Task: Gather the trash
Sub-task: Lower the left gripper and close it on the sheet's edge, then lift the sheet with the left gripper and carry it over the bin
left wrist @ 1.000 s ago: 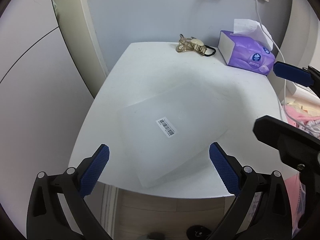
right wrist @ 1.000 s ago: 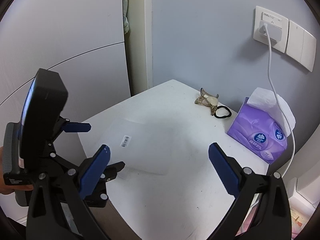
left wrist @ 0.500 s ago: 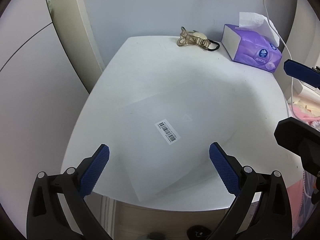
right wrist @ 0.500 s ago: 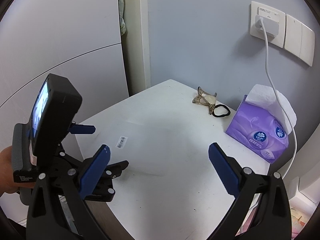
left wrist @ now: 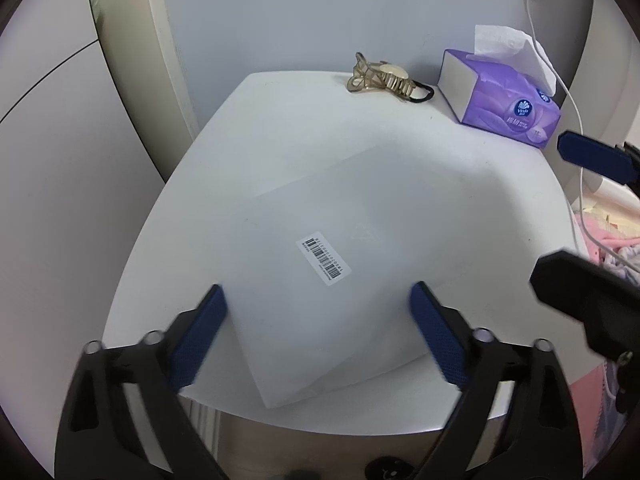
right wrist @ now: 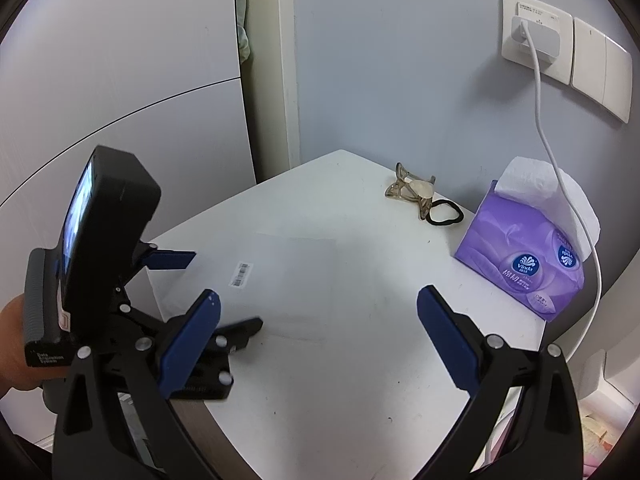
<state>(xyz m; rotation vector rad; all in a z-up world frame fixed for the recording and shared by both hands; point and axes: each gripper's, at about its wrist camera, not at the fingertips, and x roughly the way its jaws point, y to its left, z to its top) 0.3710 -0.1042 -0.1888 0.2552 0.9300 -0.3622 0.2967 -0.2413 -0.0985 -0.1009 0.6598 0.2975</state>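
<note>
A flat translucent plastic bag (left wrist: 336, 256) with a barcode sticker (left wrist: 323, 257) lies on the small white table (left wrist: 304, 120); its near corner overhangs the front edge. My left gripper (left wrist: 318, 332) is open, its blue pads either side of the bag's near part, just above it. The right wrist view shows the bag (right wrist: 288, 276) and the left gripper (right wrist: 188, 292) at the table's left corner. My right gripper (right wrist: 318, 340) is open and empty over the table's near right part.
A purple tissue box (right wrist: 528, 256) stands at the table's right rear, with a white cable (right wrist: 560, 184) hanging from a wall socket (right wrist: 532, 40) over it. A hair claw (right wrist: 412, 192) and black hair tie (right wrist: 444, 214) lie at the back. Pink bedding (left wrist: 600, 240) is to the right.
My left gripper has moved forward and lower toward the bag, so the bag looks larger and sits between the pads. The right gripper has drifted slightly closer to the table.
</note>
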